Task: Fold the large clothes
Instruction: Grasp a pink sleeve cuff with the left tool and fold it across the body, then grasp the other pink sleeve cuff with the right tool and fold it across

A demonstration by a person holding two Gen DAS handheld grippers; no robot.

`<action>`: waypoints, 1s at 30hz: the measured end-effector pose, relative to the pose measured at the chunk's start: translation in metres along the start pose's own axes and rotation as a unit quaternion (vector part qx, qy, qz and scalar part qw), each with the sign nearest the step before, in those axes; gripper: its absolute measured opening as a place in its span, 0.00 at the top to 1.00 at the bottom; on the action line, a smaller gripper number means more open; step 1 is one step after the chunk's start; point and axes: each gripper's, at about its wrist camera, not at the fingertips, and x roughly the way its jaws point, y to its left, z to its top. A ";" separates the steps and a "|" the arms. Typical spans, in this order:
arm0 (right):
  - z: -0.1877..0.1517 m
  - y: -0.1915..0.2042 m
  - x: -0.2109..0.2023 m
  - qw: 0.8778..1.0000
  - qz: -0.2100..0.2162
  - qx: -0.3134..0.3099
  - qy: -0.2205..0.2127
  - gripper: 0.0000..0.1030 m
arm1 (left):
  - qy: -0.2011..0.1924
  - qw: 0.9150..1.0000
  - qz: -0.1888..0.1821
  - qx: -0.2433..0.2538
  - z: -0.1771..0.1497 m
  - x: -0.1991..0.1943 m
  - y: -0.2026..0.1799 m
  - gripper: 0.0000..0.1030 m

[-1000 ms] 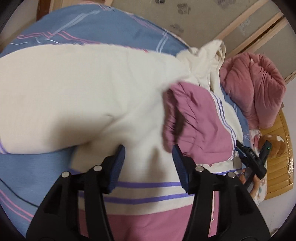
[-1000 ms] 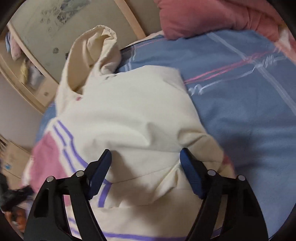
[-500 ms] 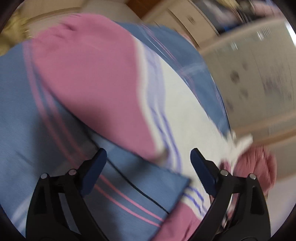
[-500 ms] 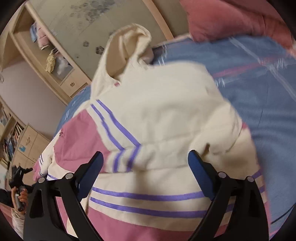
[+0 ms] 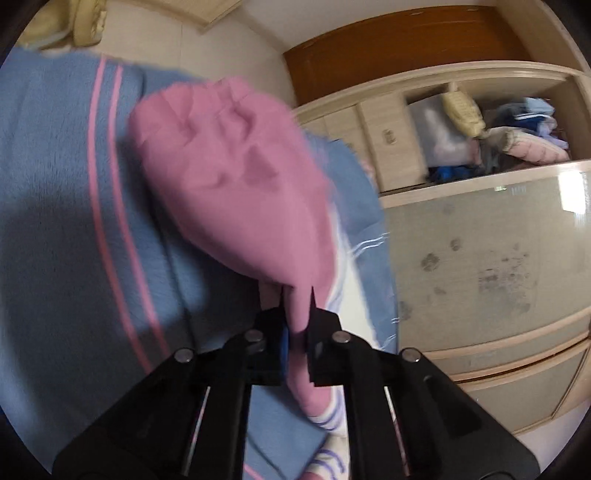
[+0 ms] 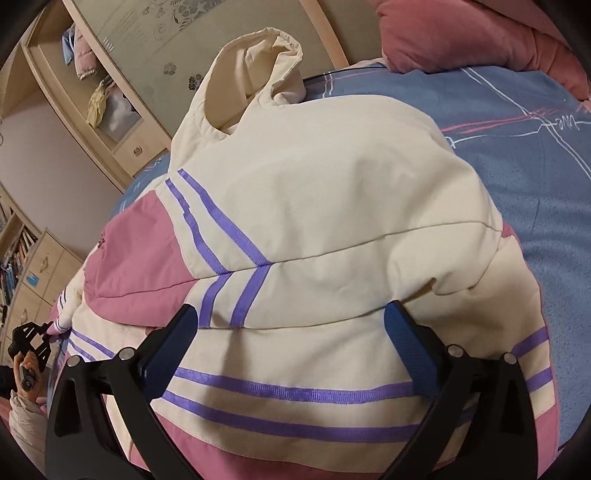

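A cream, pink and purple-striped hooded jacket (image 6: 314,206) lies on a blue bed cover (image 6: 535,155), hood (image 6: 255,70) at the far end. My right gripper (image 6: 288,328) is open just above the jacket's body, holding nothing. My left gripper (image 5: 297,317) is shut on the jacket's pink sleeve (image 5: 236,177), which bulges up in front of the fingers. In the right wrist view the left gripper (image 6: 31,341) shows at the far left, at the sleeve's end.
A pink quilt (image 6: 480,33) lies at the far right of the bed. A wooden wardrobe with open shelves of clothes (image 5: 491,136) and sliding panels (image 5: 480,266) stands beside the bed. Drawers and bookshelves (image 6: 22,266) stand at the left.
My left gripper has swung to the left sleeve and shut on it. My right gripper has opened wider and pulled back a little over the jacket.
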 end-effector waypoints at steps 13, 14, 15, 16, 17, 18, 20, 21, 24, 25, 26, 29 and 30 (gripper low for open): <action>0.000 -0.015 -0.008 0.998 0.047 0.035 -0.012 0.02 | 0.175 0.872 -0.171 0.424 -0.260 0.000 -0.292 0.84; 0.001 -0.017 -0.009 0.998 0.052 0.040 -0.013 0.02 | 0.202 0.856 -0.171 0.445 -0.284 0.005 -0.296 0.74; 0.001 -0.019 -0.010 0.997 0.059 0.045 -0.015 0.02 | 0.245 0.831 -0.167 0.470 -0.316 0.015 -0.299 0.66; 0.001 -0.021 -0.011 0.997 0.064 0.049 -0.017 0.02 | 0.284 0.811 -0.163 0.485 -0.343 0.025 -0.298 0.50; 0.001 -0.022 -0.012 0.996 0.069 0.051 -0.018 0.02 | 0.313 0.797 -0.165 0.489 -0.364 0.033 -0.295 0.30; 0.001 -0.023 -0.013 0.996 0.073 0.053 -0.019 0.02 | 0.327 0.789 -0.166 0.492 -0.376 0.037 -0.292 0.23; 0.001 -0.025 -0.014 0.995 0.082 0.059 -0.022 0.02 | 0.339 0.775 -0.155 0.510 -0.397 0.041 -0.282 0.20; 0.001 -0.027 -0.014 0.995 0.079 0.063 -0.021 0.02 | 0.340 0.771 -0.146 0.519 -0.402 0.043 -0.278 0.20; 0.001 -0.033 -0.019 0.993 0.089 0.077 -0.030 0.02 | 0.323 0.783 -0.140 0.512 -0.388 0.047 -0.271 0.15; 0.001 -0.034 -0.020 0.992 0.090 0.082 -0.031 0.02 | 0.309 0.795 -0.129 0.506 -0.378 0.051 -0.269 0.14; 0.002 -0.037 -0.024 0.991 0.092 0.090 -0.031 0.02 | 0.295 0.808 -0.114 0.498 -0.368 0.053 -0.264 0.14; 0.001 -0.044 -0.041 0.981 0.136 0.131 -0.039 0.02 | 0.269 0.834 -0.072 0.476 -0.338 0.055 -0.245 0.13; -0.001 -0.044 -0.047 0.976 0.160 0.141 -0.034 0.02 | 0.258 0.843 -0.055 0.468 -0.323 0.062 -0.238 0.13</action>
